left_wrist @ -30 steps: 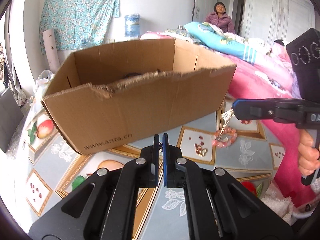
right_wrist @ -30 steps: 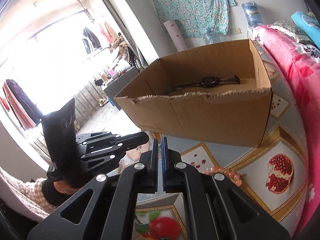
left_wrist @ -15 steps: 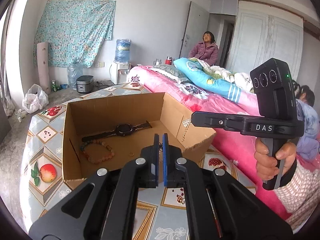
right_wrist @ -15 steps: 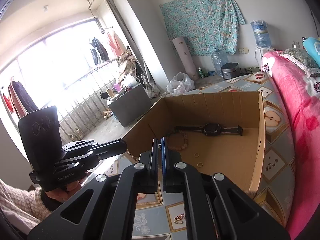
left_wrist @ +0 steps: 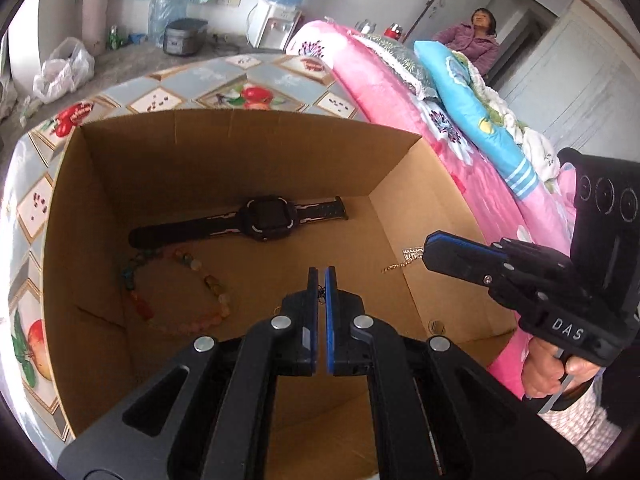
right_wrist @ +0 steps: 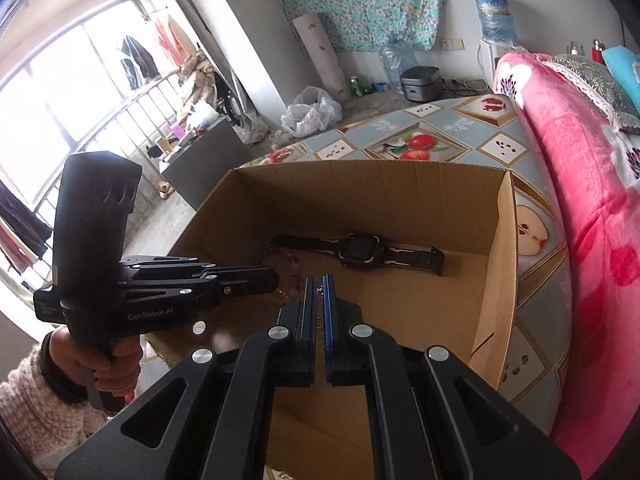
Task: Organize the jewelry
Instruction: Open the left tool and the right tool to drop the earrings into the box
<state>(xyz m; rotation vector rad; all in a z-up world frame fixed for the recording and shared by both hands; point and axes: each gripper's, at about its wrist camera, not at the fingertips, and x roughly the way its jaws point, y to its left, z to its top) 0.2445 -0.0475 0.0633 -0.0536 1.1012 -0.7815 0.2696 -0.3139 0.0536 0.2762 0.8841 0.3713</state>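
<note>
Hovering over the cardboard box [left_wrist: 248, 160], 2 clenched grippers: left gripper [left_wrist: 321, 280] pinching something tiny, right gripper [left_wrist: 430, 250] grasping a gold chain [left_wrist: 402, 265].

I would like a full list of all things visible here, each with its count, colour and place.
cardboard box: one, brown, on the patterned table.
watch: one, black, inside the box by its far wall.
bead bracelet: one, multicoloured, in the box, nearer than the watch.
chain: one, gold, hanging from the right tool over the box.
blanket: one, pink, right of the table.
water dispenser: one, white, by the wall.
left tool: one, black, shut on something small.
right tool: one, black, shut on the chain.
</note>
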